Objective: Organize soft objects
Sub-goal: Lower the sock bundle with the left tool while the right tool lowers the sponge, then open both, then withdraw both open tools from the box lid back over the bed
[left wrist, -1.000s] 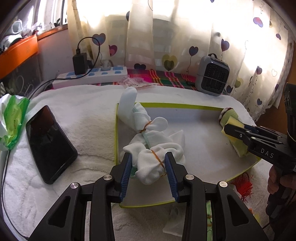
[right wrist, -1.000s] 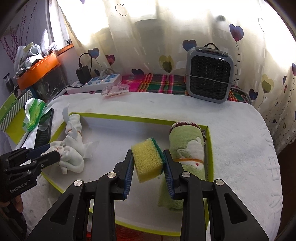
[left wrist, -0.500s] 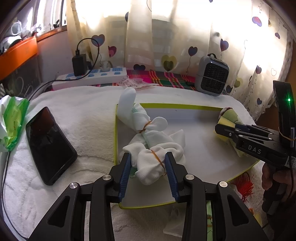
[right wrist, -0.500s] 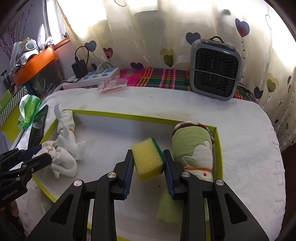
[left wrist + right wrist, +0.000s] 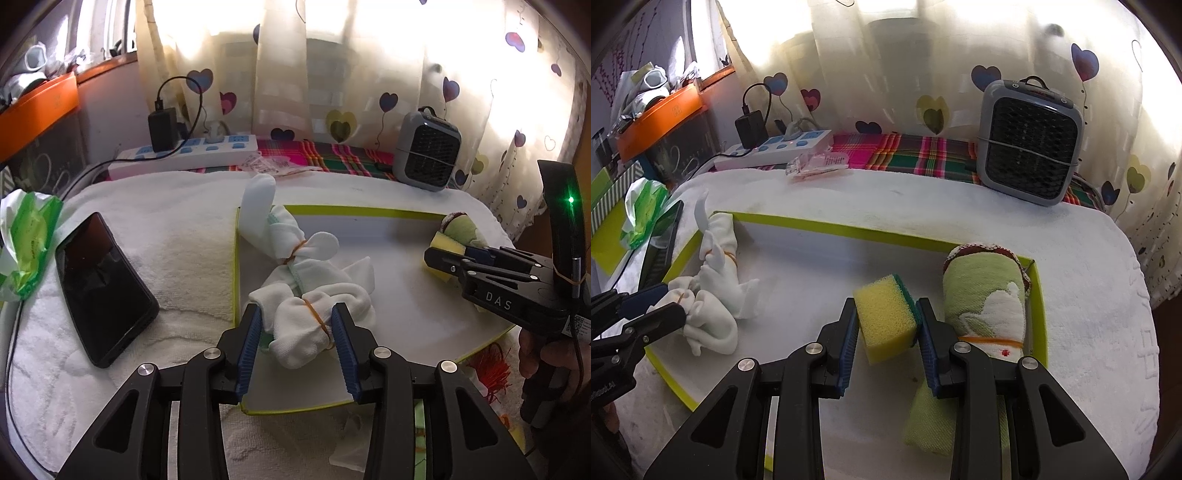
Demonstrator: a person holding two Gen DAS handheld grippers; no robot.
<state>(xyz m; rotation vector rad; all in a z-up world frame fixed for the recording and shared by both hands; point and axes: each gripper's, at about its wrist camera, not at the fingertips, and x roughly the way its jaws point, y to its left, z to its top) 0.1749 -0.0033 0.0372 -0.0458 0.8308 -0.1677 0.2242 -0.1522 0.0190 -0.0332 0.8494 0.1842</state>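
Observation:
A white sock bundle (image 5: 303,321) tied with rubber bands lies at the left end of the white tray with a lime rim (image 5: 332,211). My left gripper (image 5: 295,314) straddles its near end and its jaws are opening. A thin gap shows beside the left pad. In the right wrist view the sock bundle (image 5: 713,317) lies beside the left gripper (image 5: 666,301). My right gripper (image 5: 886,310) is shut on a yellow sponge (image 5: 886,321) with a green scouring side, held just above the tray (image 5: 849,230). A rolled green towel (image 5: 986,295) lies right beside it.
A black phone (image 5: 103,288) and a green plastic bag (image 5: 26,240) lie left of the tray on the white towelling. A power strip (image 5: 184,155) and a grey fan heater (image 5: 1030,147) stand at the back, in front of the curtain. A hand (image 5: 546,354) holds the right gripper's handle.
The left jaws have spread a little around the sock bundle. In the left wrist view the right gripper and its sponge have shifted slightly leftward over the tray.

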